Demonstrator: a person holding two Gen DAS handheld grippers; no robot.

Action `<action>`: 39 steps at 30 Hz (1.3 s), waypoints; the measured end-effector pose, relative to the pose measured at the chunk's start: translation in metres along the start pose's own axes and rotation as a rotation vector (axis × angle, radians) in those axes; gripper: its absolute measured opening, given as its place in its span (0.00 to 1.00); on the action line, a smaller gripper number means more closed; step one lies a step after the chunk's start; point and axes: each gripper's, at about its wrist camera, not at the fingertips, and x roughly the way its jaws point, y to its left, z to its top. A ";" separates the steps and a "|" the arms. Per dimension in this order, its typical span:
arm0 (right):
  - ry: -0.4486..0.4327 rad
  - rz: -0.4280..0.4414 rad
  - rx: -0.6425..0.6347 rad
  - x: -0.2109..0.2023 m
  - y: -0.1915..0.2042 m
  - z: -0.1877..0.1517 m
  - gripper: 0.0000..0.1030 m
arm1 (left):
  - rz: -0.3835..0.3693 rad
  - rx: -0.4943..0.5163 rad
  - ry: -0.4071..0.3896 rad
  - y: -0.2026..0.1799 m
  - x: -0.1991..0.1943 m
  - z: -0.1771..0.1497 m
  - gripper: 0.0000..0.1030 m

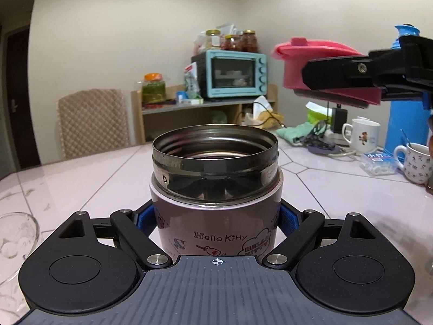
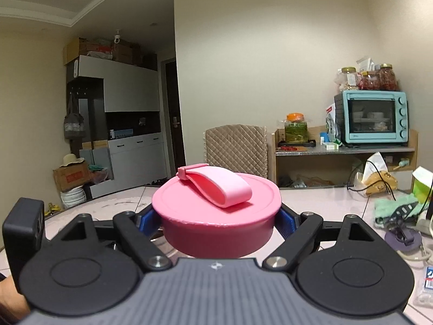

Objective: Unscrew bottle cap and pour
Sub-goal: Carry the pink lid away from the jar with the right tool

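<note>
A brown Hello Kitty thermos bottle (image 1: 216,216) stands upright on the table with its steel mouth (image 1: 215,149) open and uncapped. My left gripper (image 1: 216,219) is shut on the bottle's body, blue pads on both sides. My right gripper (image 2: 217,222) is shut on the pink cap (image 2: 216,216), which has a pink strap on top. In the left wrist view the cap (image 1: 295,62) hangs in the air up and to the right of the bottle, held by the right gripper's black fingers (image 1: 341,74).
A clear glass bowl (image 1: 13,243) sits at the left edge of the pink tiled table (image 1: 311,189). Two mugs (image 1: 364,134), a blue flask (image 1: 406,124), a small box and cables lie at the right. A chair and a shelf with an oven stand behind.
</note>
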 end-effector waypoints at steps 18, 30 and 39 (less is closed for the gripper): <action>0.040 -0.138 -0.043 -0.005 0.005 -0.020 0.83 | 0.095 -0.043 -0.001 -0.009 -0.003 0.000 0.87; 0.077 -0.164 -0.043 -0.003 0.001 -0.032 0.83 | 0.112 -0.046 -0.003 -0.016 -0.001 -0.004 0.87; 0.100 -0.167 -0.032 -0.002 -0.005 -0.041 0.83 | 0.123 -0.044 0.007 -0.022 0.003 -0.007 0.88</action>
